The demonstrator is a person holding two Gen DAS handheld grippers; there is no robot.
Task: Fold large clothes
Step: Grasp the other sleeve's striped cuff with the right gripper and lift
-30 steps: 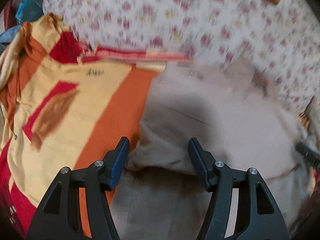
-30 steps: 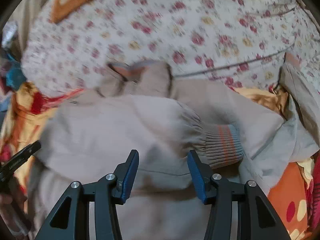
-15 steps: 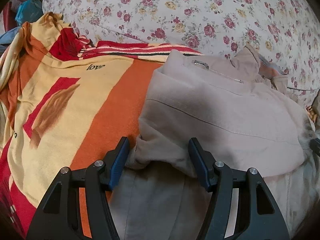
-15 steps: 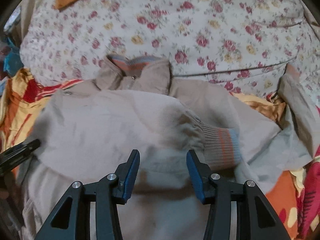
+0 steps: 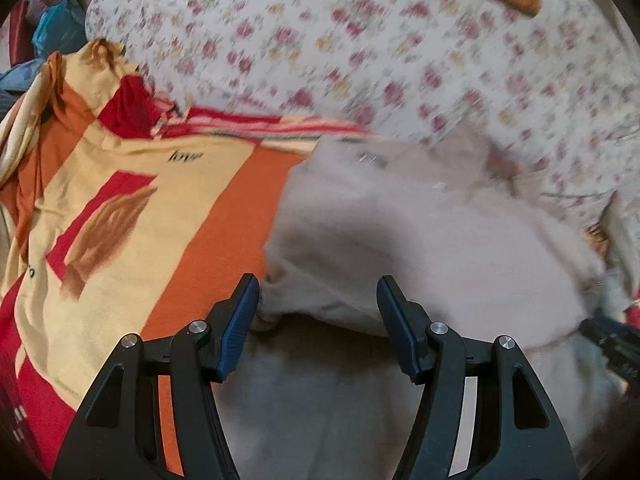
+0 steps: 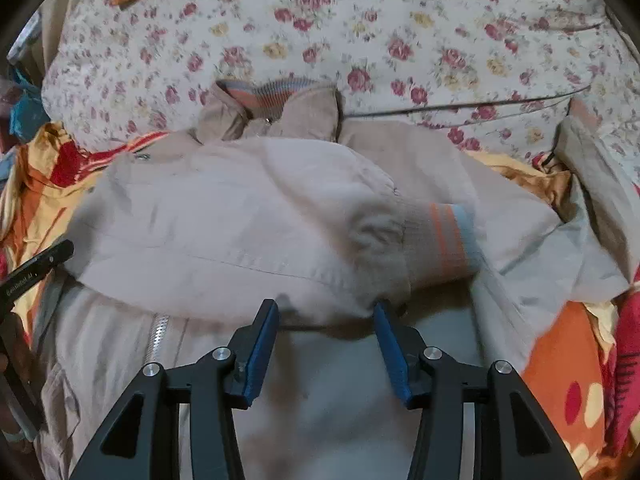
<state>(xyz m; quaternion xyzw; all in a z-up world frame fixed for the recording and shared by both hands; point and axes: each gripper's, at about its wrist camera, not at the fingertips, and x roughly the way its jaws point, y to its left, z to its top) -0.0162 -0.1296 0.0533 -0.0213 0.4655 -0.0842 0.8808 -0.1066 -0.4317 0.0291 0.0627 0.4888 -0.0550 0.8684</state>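
Beige zip jacket [image 6: 224, 216] lies soft and floppy on the bed; both tongs, left [image 5: 316, 320] and right [image 6: 326, 336], spread wide, empty. Best gripped at folded sleeve's edge.

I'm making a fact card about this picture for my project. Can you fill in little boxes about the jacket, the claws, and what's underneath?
garment: beige jacket, zip front
sleeve: folded across the body, striped cuff pointing right
collar: at the far end, striped inside
left claw: open, at the jacket's left folded edge
right claw: open, at the folded sleeve near the cuff
underneath: orange and yellow blanket
behind: flowered bedding
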